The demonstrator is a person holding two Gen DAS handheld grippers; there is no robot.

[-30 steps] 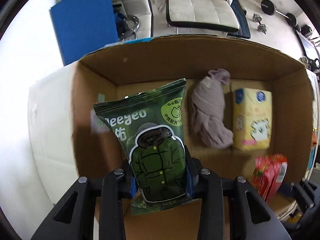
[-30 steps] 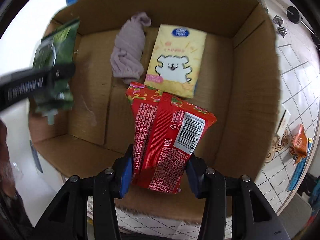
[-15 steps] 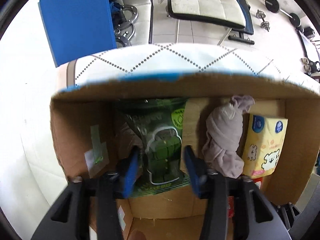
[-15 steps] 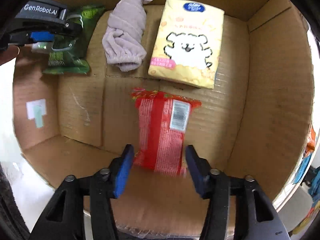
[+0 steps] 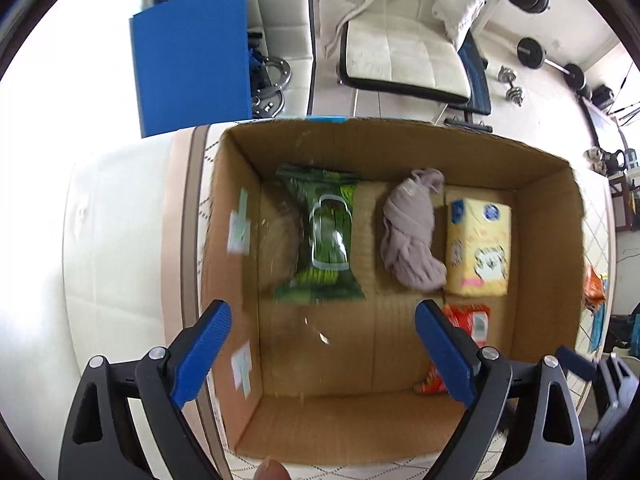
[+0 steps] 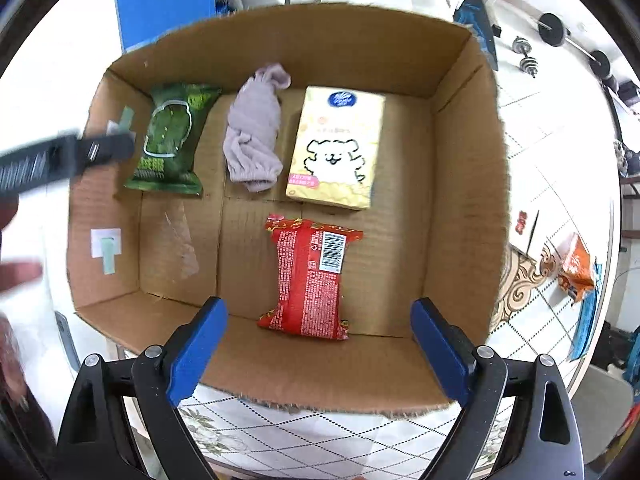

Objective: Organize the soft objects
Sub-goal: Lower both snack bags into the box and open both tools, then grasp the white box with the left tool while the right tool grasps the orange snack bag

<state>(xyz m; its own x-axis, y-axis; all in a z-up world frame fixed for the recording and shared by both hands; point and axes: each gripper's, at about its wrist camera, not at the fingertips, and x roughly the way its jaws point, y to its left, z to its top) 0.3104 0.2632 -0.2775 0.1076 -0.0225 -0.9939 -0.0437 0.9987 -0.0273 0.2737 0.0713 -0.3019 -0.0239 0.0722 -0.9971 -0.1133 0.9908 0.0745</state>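
Both tongs spread wide, nothing in either. Left gripper hangs over the cardboard box; green packet lies flat on the box floor just ahead of its tips, w/ grey cloth & yellow tissue pack further to its right. Right gripper hangs at the near box edge, red packet flat on the floor between & just ahead of its fingers, clear of both.

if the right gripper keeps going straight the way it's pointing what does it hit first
Probably the red snack packet. It lies flat on the cardboard box floor, centred between the open right gripper fingers. Depth is unclear through the fisheye, so it might meet bare floor just short of it.
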